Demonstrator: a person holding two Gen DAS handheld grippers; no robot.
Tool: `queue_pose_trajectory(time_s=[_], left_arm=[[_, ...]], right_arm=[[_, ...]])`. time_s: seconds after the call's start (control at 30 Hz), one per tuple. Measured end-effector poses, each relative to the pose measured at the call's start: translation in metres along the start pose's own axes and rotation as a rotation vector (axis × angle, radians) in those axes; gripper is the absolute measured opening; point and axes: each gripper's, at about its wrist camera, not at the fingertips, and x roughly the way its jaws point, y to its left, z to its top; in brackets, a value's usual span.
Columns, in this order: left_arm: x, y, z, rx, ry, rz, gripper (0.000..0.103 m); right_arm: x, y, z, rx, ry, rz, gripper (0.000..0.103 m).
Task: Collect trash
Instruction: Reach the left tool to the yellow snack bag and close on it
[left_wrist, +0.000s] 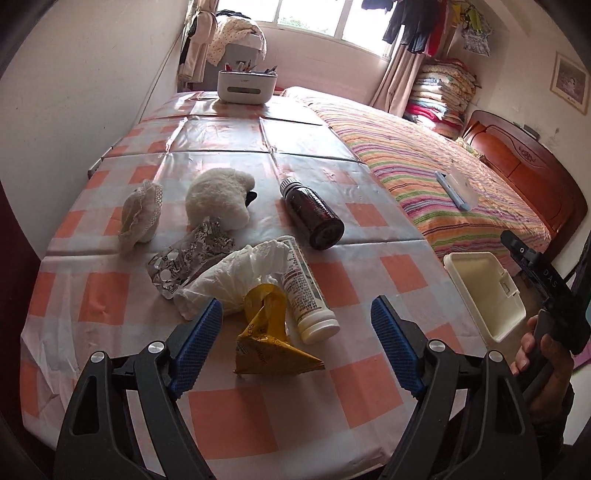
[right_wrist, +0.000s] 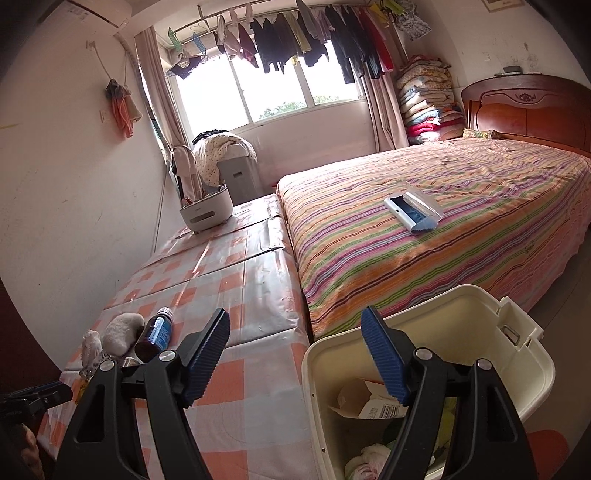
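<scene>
Yellow crumpled wrapper (left_wrist: 271, 334) lies just ahead of the left gripper (left_wrist: 297, 332), between its spread, empty jaws. Step in hand, by judgement: approach for the next pickup. Next move: lower, close on the wrapper. Beyond it: white tube (left_wrist: 304, 288), tissue (left_wrist: 236, 277), foil (left_wrist: 188, 258), brown bottle (left_wrist: 314, 214). Right gripper (right_wrist: 295, 354), jaws apart and empty, hovers over the cream bin (right_wrist: 532, 373).

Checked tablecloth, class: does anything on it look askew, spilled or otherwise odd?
Both bottles lie tipped on their sides: the dark brown bottle and the white bottle. Nothing has spilled. Around them sit crumpled tissue, a yellow wrapper and an emptied foil blister pack.
</scene>
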Motion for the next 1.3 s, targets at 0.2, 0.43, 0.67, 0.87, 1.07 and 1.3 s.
queue_pose_trajectory(time_s=[0.2,0.43,0.67,0.87,1.07,1.3], left_arm=[[0.022,0.01,-0.007,-0.048,0.086,-0.004,0.063],[0.039,0.012,-0.01,-0.063,0.143,0.02,0.041],[0.036,0.021,-0.014,-0.093,0.138,0.019,0.032],[0.027,0.024,-0.015,-0.079,0.111,0.045,0.03],[0.007,0.027,-0.011,-0.071,0.034,0.083,0.03],[-0.008,0.034,-0.006,-0.087,-0.009,0.085,0.03]], right_arm=[[0.007,0.025,-0.006,-0.047,0.016,0.035,0.071],[0.016,0.039,-0.011,-0.067,0.043,0.068,0.071],[0.024,0.055,-0.019,-0.092,0.083,0.122,0.071],[0.035,0.074,-0.03,-0.116,0.157,0.181,0.071],[0.048,0.113,-0.044,-0.176,0.259,0.275,0.071],[0.063,0.171,-0.058,-0.349,0.347,0.34,0.071]])
